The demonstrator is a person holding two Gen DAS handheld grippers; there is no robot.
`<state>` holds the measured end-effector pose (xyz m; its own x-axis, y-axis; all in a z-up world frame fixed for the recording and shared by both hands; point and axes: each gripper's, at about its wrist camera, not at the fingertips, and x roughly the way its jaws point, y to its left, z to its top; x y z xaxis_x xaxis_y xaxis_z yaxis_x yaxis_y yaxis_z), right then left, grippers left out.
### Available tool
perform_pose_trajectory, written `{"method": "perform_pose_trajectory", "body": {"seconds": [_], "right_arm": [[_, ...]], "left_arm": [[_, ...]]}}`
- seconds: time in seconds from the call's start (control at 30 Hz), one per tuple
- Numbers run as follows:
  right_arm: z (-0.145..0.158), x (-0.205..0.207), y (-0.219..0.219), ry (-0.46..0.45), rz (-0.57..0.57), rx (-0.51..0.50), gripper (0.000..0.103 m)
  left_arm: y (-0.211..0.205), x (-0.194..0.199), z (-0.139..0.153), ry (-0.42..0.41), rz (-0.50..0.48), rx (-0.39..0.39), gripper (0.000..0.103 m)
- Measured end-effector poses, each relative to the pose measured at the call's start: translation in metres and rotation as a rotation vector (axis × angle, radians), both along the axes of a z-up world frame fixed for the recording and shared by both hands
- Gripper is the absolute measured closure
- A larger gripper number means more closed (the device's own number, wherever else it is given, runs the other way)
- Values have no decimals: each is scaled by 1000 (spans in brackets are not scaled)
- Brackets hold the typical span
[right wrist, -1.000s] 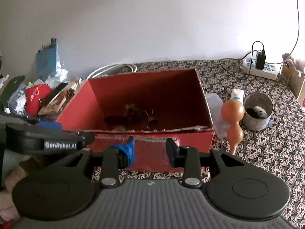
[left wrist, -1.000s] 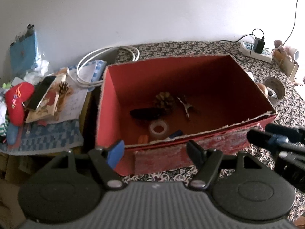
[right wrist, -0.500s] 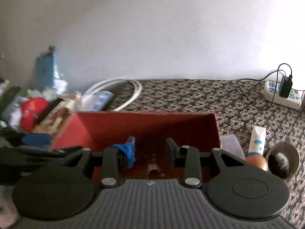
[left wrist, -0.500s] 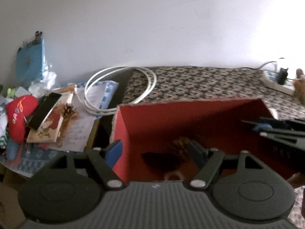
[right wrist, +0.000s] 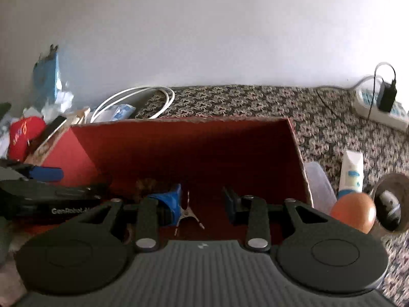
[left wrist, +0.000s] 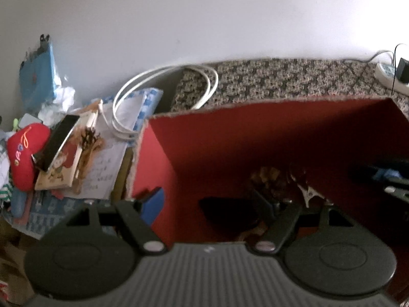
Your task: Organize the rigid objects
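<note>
A: How do the grippers sit?
B: Left gripper [left wrist: 207, 204] tilts down into the red box [left wrist: 230, 138], jaws wide, nothing between them. Right gripper [right wrist: 202, 199] also dips in, jaws apart and empty.
A: The objects?
B: Pine cone [left wrist: 271, 181] at twelve o'clock of the left gripper; metal clip [right wrist: 188, 213] on the floor beneath the right jaws.

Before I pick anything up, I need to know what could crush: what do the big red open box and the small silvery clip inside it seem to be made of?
The big red open box looks like cardboard with a matte red face: its top edge is ragged, pale and fibrous. The small silvery clip looks like bare metal: thin, bright, glinting prongs, though it is small and slightly blurred.
</note>
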<state>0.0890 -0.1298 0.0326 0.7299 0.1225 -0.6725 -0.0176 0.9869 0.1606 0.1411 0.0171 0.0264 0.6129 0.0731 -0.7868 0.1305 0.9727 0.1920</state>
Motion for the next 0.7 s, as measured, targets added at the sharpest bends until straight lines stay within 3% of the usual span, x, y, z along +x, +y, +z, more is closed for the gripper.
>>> {"method": "perform_pose_trajectory", "body": {"seconds": [0.17,0.33,0.53,0.7], "right_arm": [[1,-5,4,34,15,49,85],[-1,-23,15,69,52,141,85],[-7,-41,22,132,3,205,85],[-1,-59,34,82,10,76,85]], "left_arm": [[1,-10,-2,42,-13,61,26],[19,-34,0,58,-31,28,26],[30,-43,3,27,-29,-9,26],[34,-47,9,40,-16,-51,26]]}}
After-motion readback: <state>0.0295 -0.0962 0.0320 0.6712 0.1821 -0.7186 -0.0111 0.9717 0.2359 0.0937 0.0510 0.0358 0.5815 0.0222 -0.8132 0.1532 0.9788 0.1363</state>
